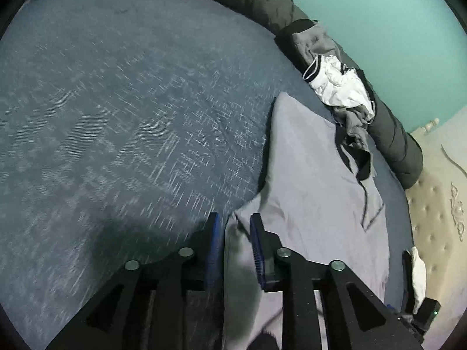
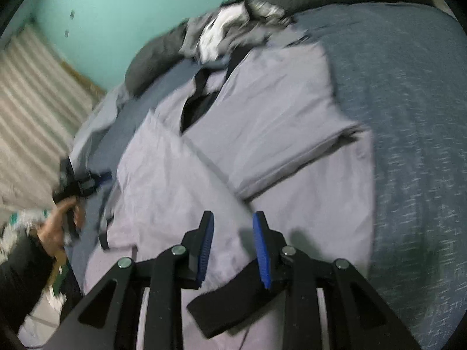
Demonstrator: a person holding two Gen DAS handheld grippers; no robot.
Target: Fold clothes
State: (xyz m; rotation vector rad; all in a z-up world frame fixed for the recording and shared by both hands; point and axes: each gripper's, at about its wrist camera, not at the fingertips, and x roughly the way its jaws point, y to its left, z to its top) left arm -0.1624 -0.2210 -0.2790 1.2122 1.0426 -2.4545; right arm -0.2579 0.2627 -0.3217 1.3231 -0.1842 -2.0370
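A light grey garment point(image 2: 262, 116) with black neck trim point(image 2: 198, 99) lies partly folded on the blue bed cover point(image 2: 408, 116). My right gripper point(image 2: 233, 233) hovers open over the garment's near part, and a black cuff point(image 2: 233, 300) lies under its fingers. My left gripper point(image 1: 235, 233) is closed on a raised fold of the grey garment point(image 1: 306, 175) at its edge, with cloth filling the gap between the blue pads. From the right wrist view, the left gripper point(image 2: 87, 180) sits at the garment's left side, held by a hand point(image 2: 58, 227).
A heap of grey and white clothes point(image 1: 338, 87) lies at the far side against a dark rolled quilt point(image 1: 391, 140). A teal wall point(image 1: 394, 29) and a padded cream headboard point(image 1: 432, 204) border the bed. Wide blue cover point(image 1: 116, 116) stretches to the left.
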